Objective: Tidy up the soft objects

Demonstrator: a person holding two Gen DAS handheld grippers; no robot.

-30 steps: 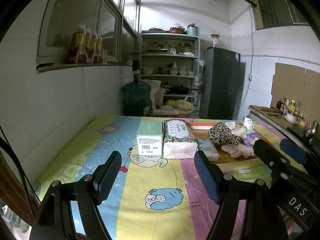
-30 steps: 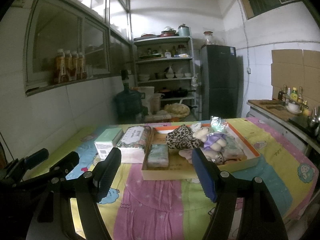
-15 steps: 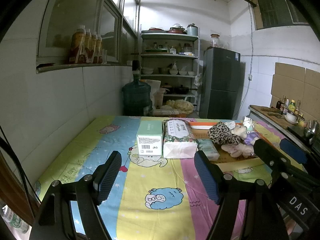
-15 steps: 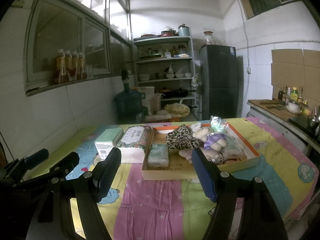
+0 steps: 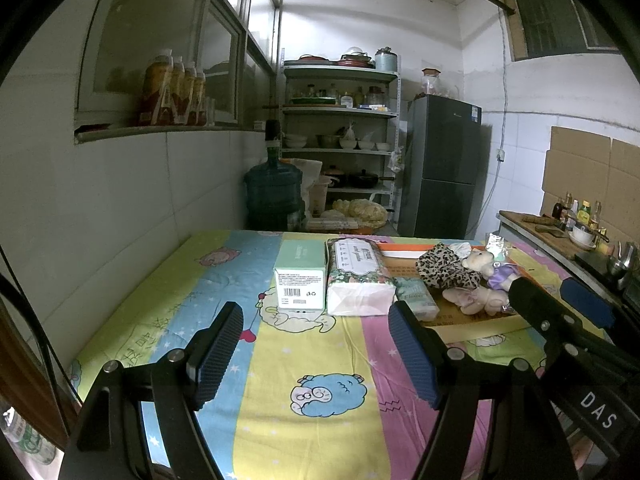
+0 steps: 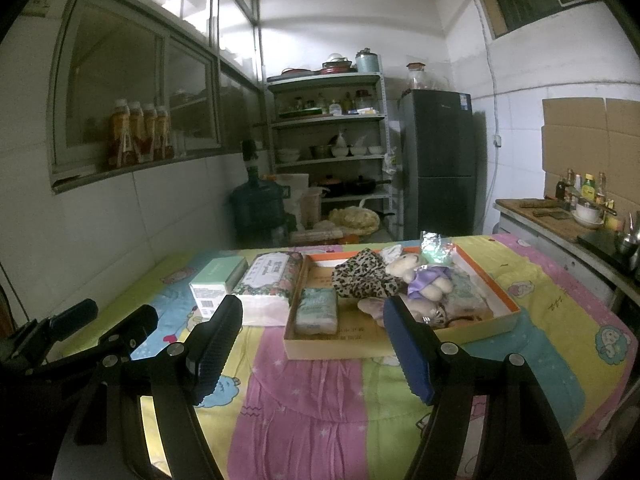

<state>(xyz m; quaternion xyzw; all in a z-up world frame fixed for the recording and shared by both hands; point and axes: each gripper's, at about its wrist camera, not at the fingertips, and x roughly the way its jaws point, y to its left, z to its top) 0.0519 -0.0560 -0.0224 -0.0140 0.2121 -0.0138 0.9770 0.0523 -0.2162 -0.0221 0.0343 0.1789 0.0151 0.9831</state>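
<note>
Both claws, left claw (image 5: 316, 354) and right claw (image 6: 312, 344), are hanging released while plush toys (image 6: 416, 280) are lying in the tray (image 6: 404, 344), tissue packs (image 6: 268, 284) sitting beside it.

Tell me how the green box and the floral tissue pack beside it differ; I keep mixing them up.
The green box is rigid, with sharp edges and a barcode on its near end; the floral tissue pack is soft, wrapped in a patterned film, with a plain white near end. The pack looks wider. Both lie side by side on the cartoon cloth, outside the orange-rimmed tray.
</note>
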